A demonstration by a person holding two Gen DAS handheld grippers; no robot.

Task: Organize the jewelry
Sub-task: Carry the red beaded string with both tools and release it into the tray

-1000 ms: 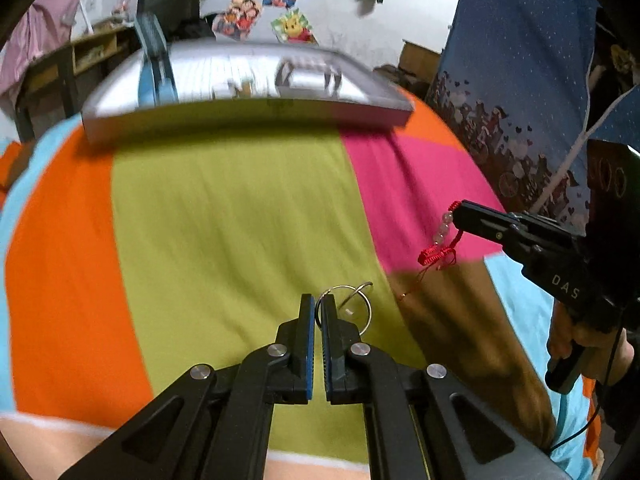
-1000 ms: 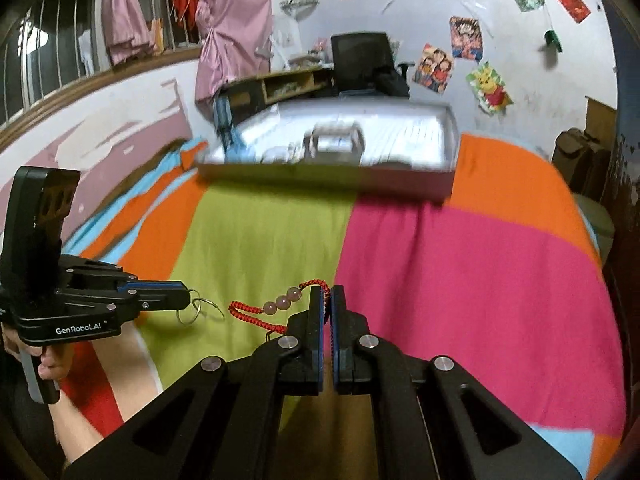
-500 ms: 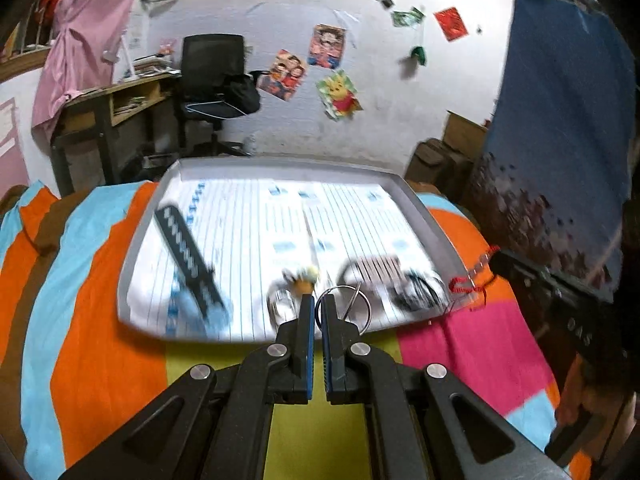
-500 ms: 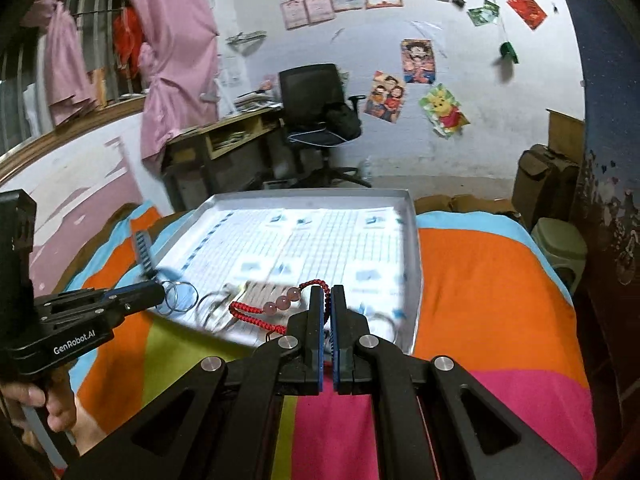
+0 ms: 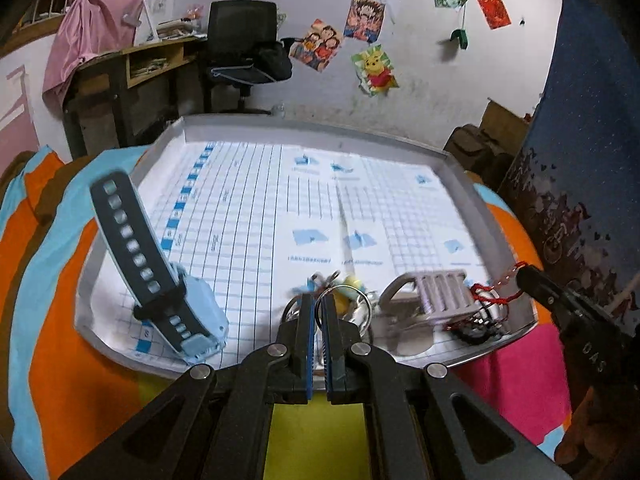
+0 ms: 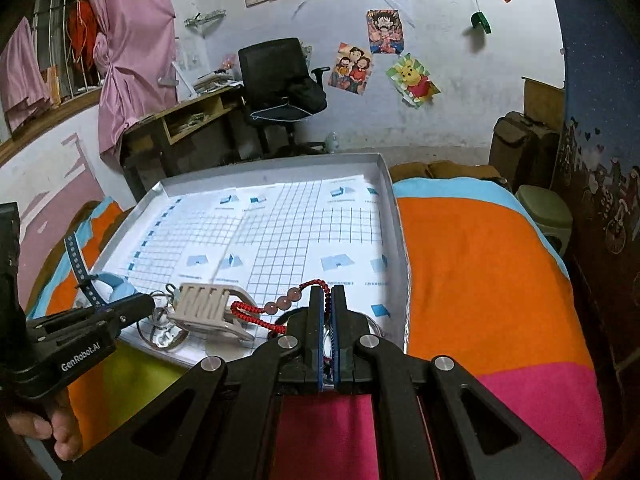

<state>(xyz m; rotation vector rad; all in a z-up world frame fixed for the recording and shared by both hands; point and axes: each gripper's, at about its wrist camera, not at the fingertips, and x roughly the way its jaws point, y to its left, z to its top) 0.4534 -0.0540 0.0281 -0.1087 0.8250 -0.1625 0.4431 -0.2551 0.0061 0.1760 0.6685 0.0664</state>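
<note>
My left gripper (image 5: 318, 300) is shut on a silver key ring (image 5: 366, 306) and hangs over the near edge of a silver tray (image 5: 320, 126) lined with gridded paper. My right gripper (image 6: 327, 292) is shut on a red cord bracelet (image 6: 280, 305) with pink beads, held over the tray's (image 6: 396, 220) near right part. In the tray lie a blue watch (image 5: 160, 280) with a dark strap, a grey hair clip (image 5: 436, 292) and some small trinkets. The right wrist view shows the left gripper (image 6: 144, 304) beside the clip (image 6: 208, 304) and the watch (image 6: 80, 268).
The tray rests on a striped bedspread (image 6: 480, 280) in orange, pink, green and blue. A desk and a black office chair (image 6: 280, 80) stand beyond the bed. A green stool (image 6: 544, 208) stands at the right. A hand (image 6: 48, 436) grips the left tool.
Both grippers moved forward from over the bedspread to the tray's near edge, still holding the ring and the bracelet.
</note>
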